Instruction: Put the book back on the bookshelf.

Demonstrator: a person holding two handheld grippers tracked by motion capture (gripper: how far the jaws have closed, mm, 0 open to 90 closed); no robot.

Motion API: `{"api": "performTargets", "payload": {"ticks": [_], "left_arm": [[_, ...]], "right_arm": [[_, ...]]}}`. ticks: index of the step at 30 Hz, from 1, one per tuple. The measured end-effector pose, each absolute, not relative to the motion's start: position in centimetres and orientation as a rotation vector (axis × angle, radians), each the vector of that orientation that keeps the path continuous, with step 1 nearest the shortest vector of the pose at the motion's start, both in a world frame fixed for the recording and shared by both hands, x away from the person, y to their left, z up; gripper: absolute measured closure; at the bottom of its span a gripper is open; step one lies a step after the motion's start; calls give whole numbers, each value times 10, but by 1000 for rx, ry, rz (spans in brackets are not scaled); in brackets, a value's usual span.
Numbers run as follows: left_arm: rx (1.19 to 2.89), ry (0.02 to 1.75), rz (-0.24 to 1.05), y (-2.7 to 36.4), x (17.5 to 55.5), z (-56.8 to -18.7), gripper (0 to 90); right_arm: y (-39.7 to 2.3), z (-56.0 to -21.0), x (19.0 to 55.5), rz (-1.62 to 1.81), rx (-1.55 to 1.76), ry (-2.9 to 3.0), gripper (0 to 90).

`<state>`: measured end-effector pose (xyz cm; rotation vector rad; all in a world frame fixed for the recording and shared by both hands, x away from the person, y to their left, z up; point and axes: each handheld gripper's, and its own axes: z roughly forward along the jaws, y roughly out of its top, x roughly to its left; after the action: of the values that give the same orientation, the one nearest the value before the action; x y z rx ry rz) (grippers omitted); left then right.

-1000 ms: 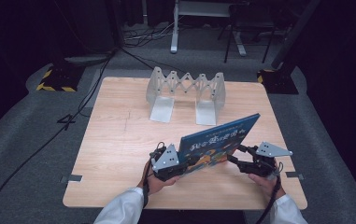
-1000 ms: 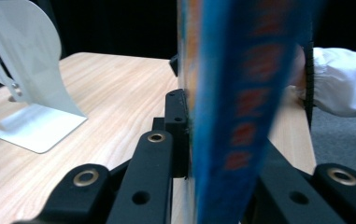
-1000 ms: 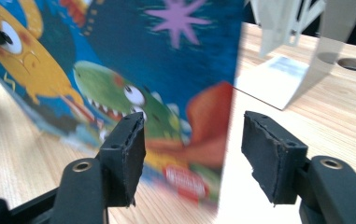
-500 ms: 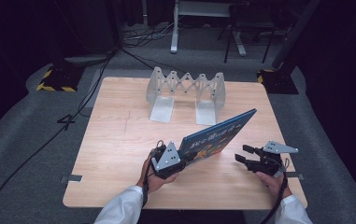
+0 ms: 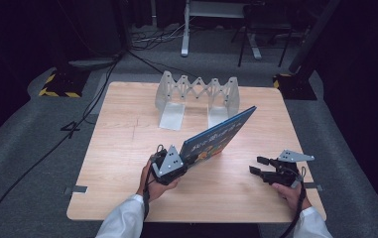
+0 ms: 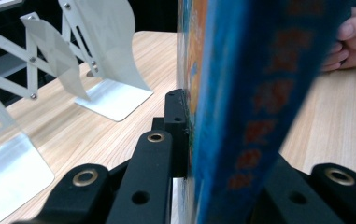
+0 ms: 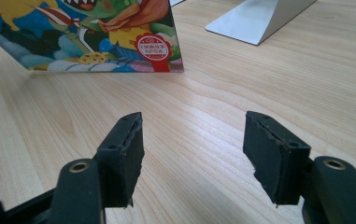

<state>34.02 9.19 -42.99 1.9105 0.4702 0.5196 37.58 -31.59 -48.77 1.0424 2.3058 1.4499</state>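
Observation:
A blue picture book [image 5: 217, 135] stands tilted on its lower edge on the wooden table [image 5: 122, 144], its far corner raised toward the rack. My left gripper [image 5: 182, 159] is shut on the book's near left end; in the left gripper view the book [image 6: 245, 93] rises between the black jaws of that gripper [image 6: 213, 154]. My right gripper [image 5: 257, 166] is open near the table's front right, apart from the book, with nothing between its fingers. Seen from the right gripper [image 7: 192, 154], the book's colourful cover [image 7: 96, 37] stands ahead on the left.
A white expanding bookend rack [image 5: 196, 94] stands at the back middle of the table; its plates show in the left gripper view [image 6: 96, 56] and one foot [image 7: 259, 14] shows ahead of the right gripper. The person's right hand [image 6: 353, 42] is beyond the book.
The right gripper has drawn away from the book's right end, moving right and toward the table's front. The book has swung in the left gripper, its free end going back and left.

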Motion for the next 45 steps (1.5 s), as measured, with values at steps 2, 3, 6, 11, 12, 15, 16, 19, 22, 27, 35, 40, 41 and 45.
{"api": "performTargets", "payload": {"ticks": [2,3,6,11,12,15,16,19,22,27,35,40,41,45], "left_arm": [[1897,484,506,94,343,-431,828],[1884,493,518,95,343,-432,824],[1873,490,514,94,346,-435,822],[1864,487,525,92,345,-435,828],[1861,491,530,92,345,-434,829],[1858,509,562,91,346,-433,830],[1855,516,580,92,345,-432,831],[1855,518,579,96,347,-430,831],[1860,535,581,101,348,-429,831],[1863,548,624,109,347,-423,832],[1882,571,710,119,346,-415,832],[1877,597,772,128,347,-411,833],[1872,609,779,130,348,-410,833],[1848,635,831,138,348,-406,832]], "right_arm": [[-317,-488,376,1459,1052,2304,389],[-317,-489,377,1456,1055,2307,390],[-315,-489,377,1450,1057,2316,390],[-315,-490,377,1443,1050,2326,390],[-315,-490,377,1443,1048,2326,390],[-316,-490,377,1447,1058,2322,390],[-316,-490,377,1447,1059,2322,390],[-316,-490,377,1450,1057,2324,390],[-315,-490,378,1448,1055,2333,390],[-314,-491,377,1438,1045,2351,390],[-313,-492,378,1421,1045,2371,390],[-313,-492,378,1416,1038,2378,390],[-313,-492,378,1419,1036,2380,390],[-312,-493,378,1411,1037,2387,390]]}}
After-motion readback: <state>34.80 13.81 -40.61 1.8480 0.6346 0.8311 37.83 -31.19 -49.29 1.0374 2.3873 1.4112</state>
